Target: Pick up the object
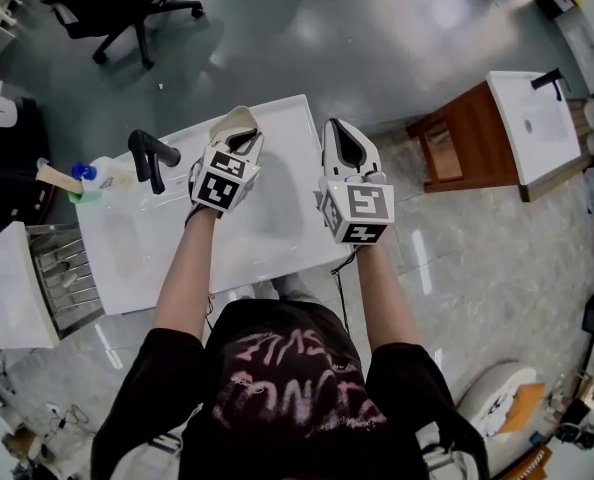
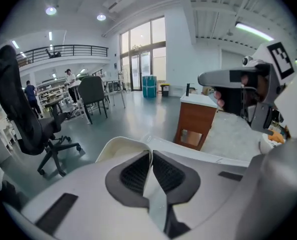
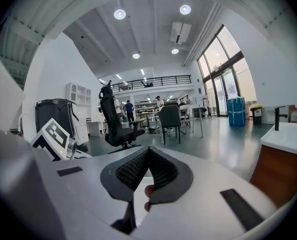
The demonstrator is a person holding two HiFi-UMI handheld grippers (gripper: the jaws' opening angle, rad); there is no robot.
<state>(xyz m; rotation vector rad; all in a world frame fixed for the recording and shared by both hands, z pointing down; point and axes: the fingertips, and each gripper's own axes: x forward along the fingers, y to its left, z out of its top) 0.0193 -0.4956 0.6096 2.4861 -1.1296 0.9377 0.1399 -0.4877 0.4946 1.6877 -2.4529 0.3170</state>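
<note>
Left tongs pinch cream object; right tongs closed; shirt only head view.

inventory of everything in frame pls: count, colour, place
basin top: 1, white, under both claws
tap: 1, black, on basin top, left
cream object: 1, cream, at left claw's tips
clutter: blue, green, tan bits, basin top's left edge; too small to count
rack: 1, metal, left of basin top
office chair: 1, black, floor, top left
vanity: 1, brown, white top with black tap, right
bin: 1, teal, by far windows
people: at least 2, far background
left claw: 1, white, dark pads, shut on cream object's edge
right claw: 1, white, dark pads, shut, empty
</note>
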